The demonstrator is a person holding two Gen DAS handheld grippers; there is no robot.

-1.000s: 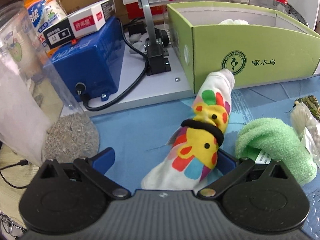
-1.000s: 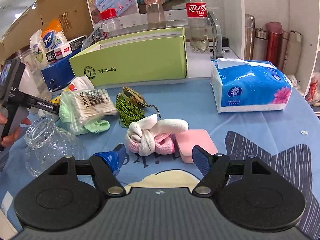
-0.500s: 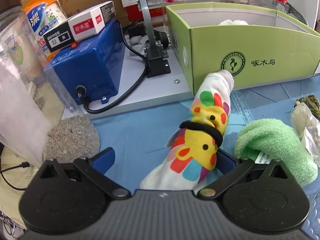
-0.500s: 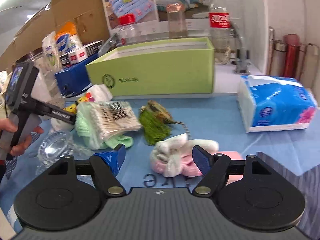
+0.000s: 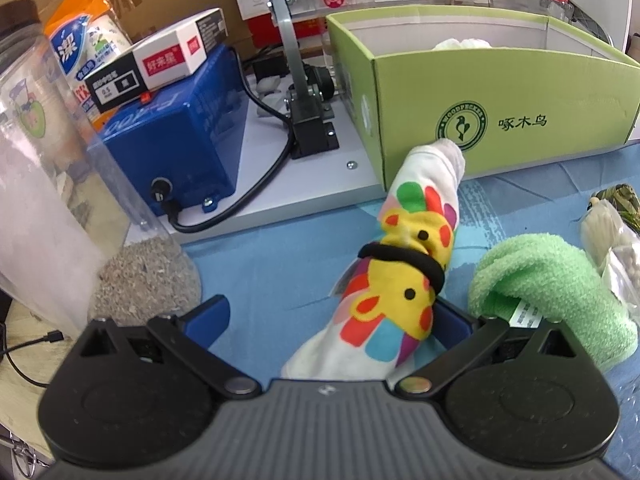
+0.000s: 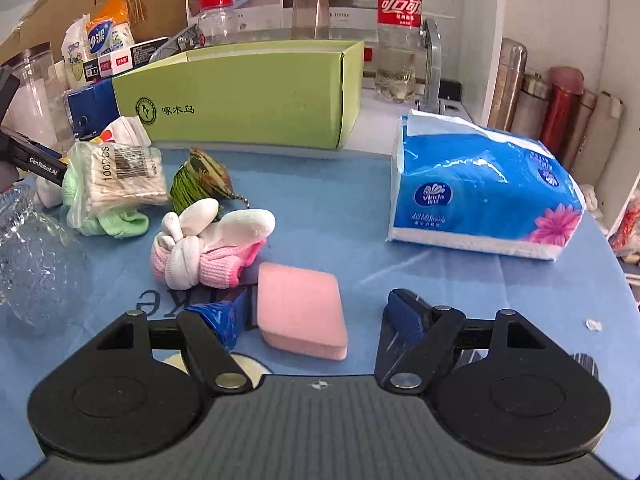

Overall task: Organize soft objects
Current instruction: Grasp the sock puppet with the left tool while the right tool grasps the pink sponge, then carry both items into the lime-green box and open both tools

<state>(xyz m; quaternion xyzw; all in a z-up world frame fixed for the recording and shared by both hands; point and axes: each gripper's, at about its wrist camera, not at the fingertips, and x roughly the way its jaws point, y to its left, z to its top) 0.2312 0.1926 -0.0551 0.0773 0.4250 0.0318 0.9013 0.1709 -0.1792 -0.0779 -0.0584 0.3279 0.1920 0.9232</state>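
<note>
Blue-clothed table [image 6: 400,252] carries a flat pink sponge [image 6: 300,312] between the opening right tongs [image 6: 316,320], untouched, while the left tongs [image 5: 332,320] gape around a white, bright-patterned sock [image 5: 404,272].

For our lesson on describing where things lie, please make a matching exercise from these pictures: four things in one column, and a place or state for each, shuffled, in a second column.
Things
1. pink sponge
2. colourful sock
3. tissue pack
4. pink and white sock bundle

Places or states
A. wrapped with a black hair band
B. lies between the opening blue fingers of the right tool, untouched
C. knotted, beside the green tassel
D. lies on the blue cloth, to the right of the green box

Pairs: 1-B, 2-A, 3-D, 4-C
</note>
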